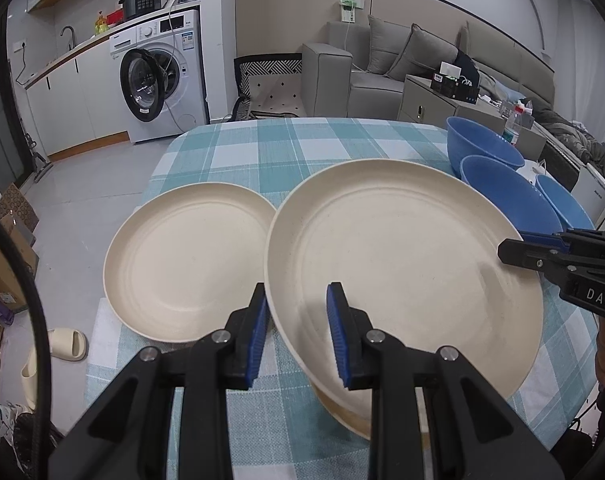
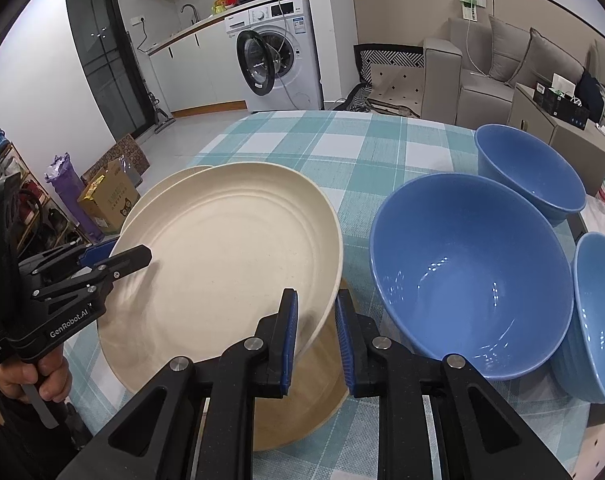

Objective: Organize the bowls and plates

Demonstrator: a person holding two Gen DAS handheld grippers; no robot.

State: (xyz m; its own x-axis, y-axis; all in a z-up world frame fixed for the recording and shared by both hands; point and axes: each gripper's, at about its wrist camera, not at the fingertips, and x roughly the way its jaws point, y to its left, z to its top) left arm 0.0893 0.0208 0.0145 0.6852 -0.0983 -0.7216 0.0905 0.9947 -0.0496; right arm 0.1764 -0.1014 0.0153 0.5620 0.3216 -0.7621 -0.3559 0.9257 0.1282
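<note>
1. The left gripper [image 1: 298, 332] has its fingers [image 1: 256, 344] closed narrow on the near rim of a large cream plate [image 1: 402, 264]: one pad under the rim, the other on the inner face.
2. The right gripper [image 2: 316, 340] clamps the same plate [image 2: 222, 256] at its right rim, fingers [image 2: 288, 344] narrow with the rim between them.
3. The plate is tilted, held by both grippers just above another cream plate [image 2: 302, 400] that lies flat on the counter [image 2: 342, 144] near its near edge.
4. A third cream plate [image 1: 190, 264] lies toward the counter's left edge, just beside the held one.
5. Three blue bowls stand upright along the right edge: a far bowl [image 2: 530, 168], a middle bowl [image 2: 470, 272] and a near bowl [image 2: 598, 320], close together.
6. A person's hand [image 2: 26, 376] grips the left gripper's handle.
</note>
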